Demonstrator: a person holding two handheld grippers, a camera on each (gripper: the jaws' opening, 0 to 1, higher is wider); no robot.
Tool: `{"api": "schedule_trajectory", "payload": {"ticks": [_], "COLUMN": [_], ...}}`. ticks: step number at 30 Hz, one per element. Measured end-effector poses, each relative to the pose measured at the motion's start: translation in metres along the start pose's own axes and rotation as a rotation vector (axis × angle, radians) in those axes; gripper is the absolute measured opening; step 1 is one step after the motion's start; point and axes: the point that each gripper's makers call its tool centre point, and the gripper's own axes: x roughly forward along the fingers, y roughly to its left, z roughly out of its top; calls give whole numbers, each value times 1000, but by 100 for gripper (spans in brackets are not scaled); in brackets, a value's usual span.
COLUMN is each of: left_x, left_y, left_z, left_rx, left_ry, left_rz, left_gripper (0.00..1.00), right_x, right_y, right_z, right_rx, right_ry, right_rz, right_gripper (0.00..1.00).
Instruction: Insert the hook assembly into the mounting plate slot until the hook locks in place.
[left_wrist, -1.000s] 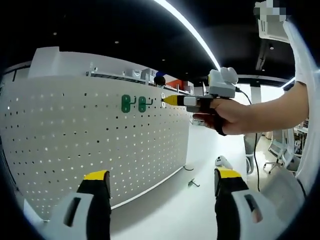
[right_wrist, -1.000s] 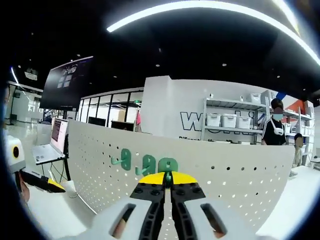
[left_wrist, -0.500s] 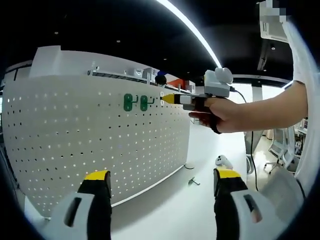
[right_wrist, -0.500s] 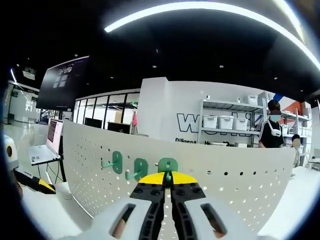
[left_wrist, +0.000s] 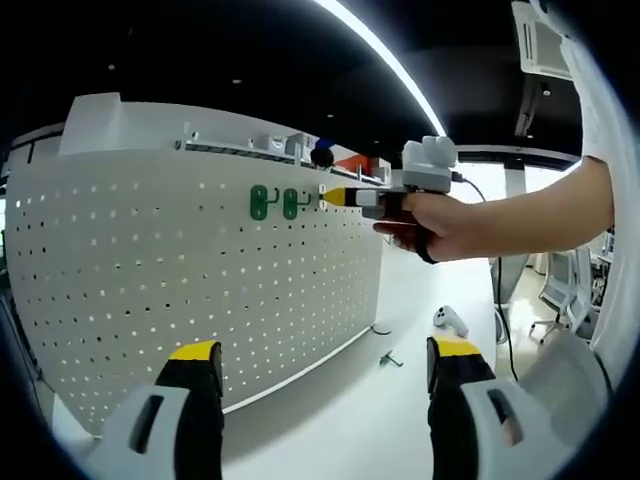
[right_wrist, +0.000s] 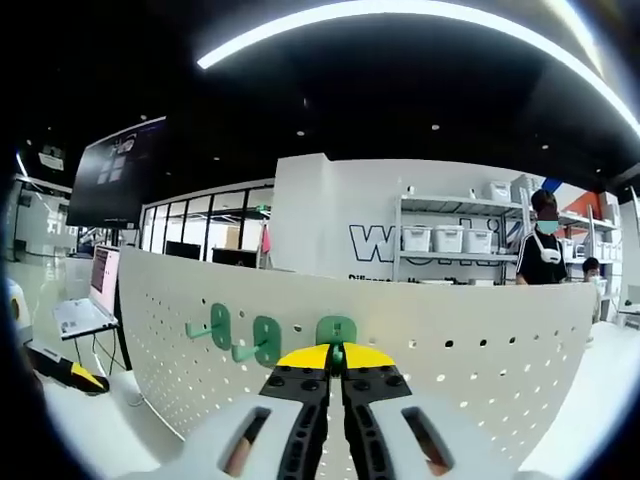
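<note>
A white pegboard mounting plate (left_wrist: 200, 280) stands upright on the table, also seen close up as the pegboard (right_wrist: 470, 370). Two green hooks (left_wrist: 273, 203) hang on it near its top edge; they are the two hooks (right_wrist: 243, 333) left of my right gripper. My right gripper (right_wrist: 337, 360) is shut on a third green hook (right_wrist: 336, 328), holding it against the board's holes. From the side, that right gripper (left_wrist: 335, 196) is held by a hand (left_wrist: 440, 225), its yellow tips at the board's top right. My left gripper (left_wrist: 325, 375) stands open, low and well back from the board.
A loose small hook (left_wrist: 389, 358) and a white controller (left_wrist: 451, 320) lie on the white table right of the board. A laptop (right_wrist: 85, 312) sits at the far left. Shelves with bins (right_wrist: 455, 240) and two people (right_wrist: 545, 255) stand behind the board.
The right gripper has edged left along the board's top with the green hook, closer to the two hung hooks. My left gripper has stayed open and still.
</note>
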Motion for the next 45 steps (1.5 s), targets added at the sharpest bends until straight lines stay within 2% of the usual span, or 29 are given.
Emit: {"api": "schedule_trajectory", "payload": {"ticks": [12, 17, 20, 28, 45], "left_x": [-3, -5, -7, -7, -9], "left_y": [2, 4, 5, 3, 3], "left_z": [-4, -6, -7, -6, -8], "left_rx": [4, 4, -2, 2, -6], "left_ry": [14, 20, 21, 18, 18], "left_rz": [5, 7, 10, 5, 7], "left_gripper": [86, 86, 86, 85, 84], "right_x": [6, 8, 8, 11, 9], "right_y": [-2, -1, -1, -2, -2], "right_z": [-8, -10, -10, -12, -13], "right_rx": [41, 69, 45, 88, 68], "right_ry": [11, 15, 38, 48, 58], "right_rz": [-28, -69, -103, -185, -190], "right_gripper": [1, 1, 1, 1, 2]}}
